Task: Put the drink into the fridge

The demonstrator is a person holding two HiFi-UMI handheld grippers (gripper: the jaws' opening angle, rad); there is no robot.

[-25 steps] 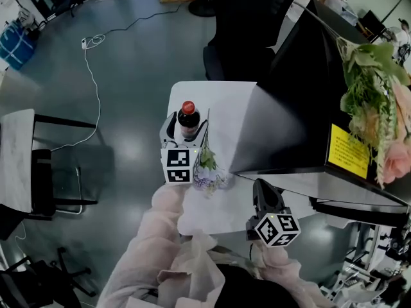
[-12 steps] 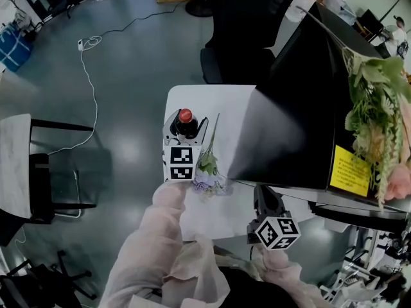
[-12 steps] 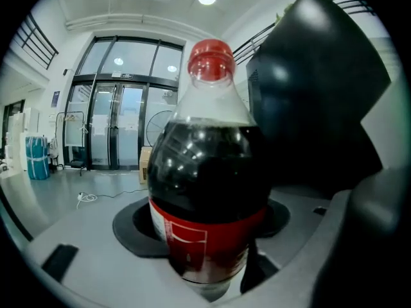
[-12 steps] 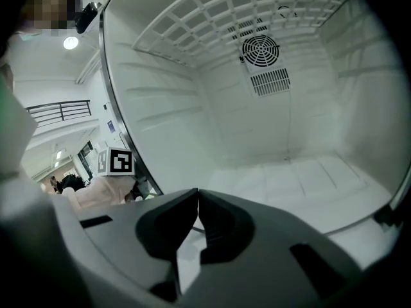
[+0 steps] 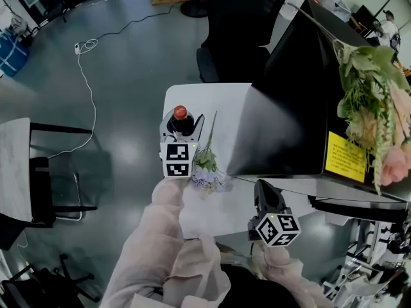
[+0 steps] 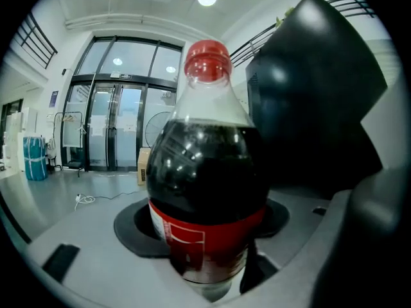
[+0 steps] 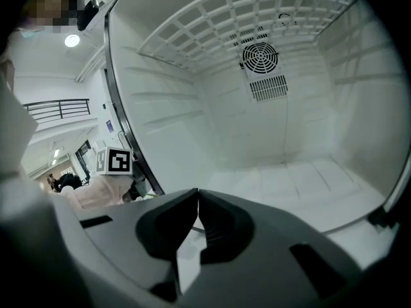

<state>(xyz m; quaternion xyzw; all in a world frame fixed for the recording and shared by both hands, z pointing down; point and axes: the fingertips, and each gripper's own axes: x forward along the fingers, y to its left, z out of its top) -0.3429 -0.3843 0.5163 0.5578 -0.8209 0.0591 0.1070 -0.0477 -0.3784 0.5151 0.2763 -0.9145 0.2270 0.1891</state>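
White table [image 5: 215, 101] beside open fridge [image 7: 270, 140].
Left tongs [image 5: 183, 126] just closing, gripping bottle [image 6: 205, 172]; right tongs [image 7: 198, 212] shut, empty.

Ahead of my right gripper [image 7: 198, 210] the fridge [image 7: 282, 140] stands open. A flower sprig [image 5: 207, 162] lies just right of the bottle [image 5: 182, 122], toward the fridge.

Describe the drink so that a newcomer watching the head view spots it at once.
Find the black fridge; a small white table stands against its left side. At the table's far-left corner stands the drink bottle: dark cola, red cap, red label, upright, while the flower sprig beside it lies flat.
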